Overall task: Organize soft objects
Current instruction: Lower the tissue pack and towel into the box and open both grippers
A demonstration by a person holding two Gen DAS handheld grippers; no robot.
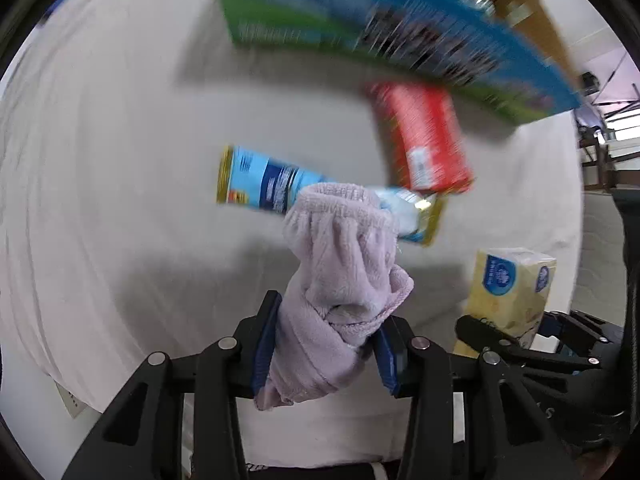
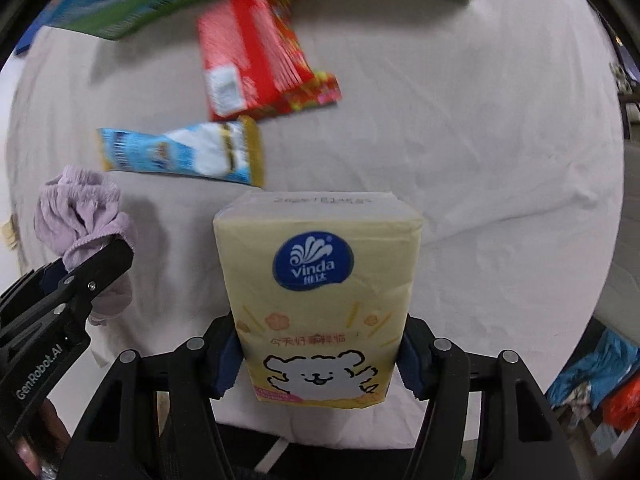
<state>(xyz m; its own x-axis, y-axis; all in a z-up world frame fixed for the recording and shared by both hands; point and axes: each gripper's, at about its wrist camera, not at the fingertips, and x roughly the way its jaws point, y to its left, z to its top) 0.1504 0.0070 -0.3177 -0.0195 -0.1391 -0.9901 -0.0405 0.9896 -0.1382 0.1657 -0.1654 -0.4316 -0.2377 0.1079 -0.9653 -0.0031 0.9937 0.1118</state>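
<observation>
A crumpled lilac fleece cloth [image 1: 340, 280], limp and light, is clamped in the left claw [image 1: 326, 344]; a squashy yellow tissue pack [image 2: 320, 296] is pinched low in the right claw [image 2: 320, 360].

Left gripper [image 1: 326, 344] clamps lilac towel [image 1: 340, 272] above white cloth [image 1: 120, 200], tissue pack [image 1: 508, 292] just right.

Fleecy lilac towel [image 1: 340, 280] — glossy tissue pack [image 2: 320, 292]
</observation>
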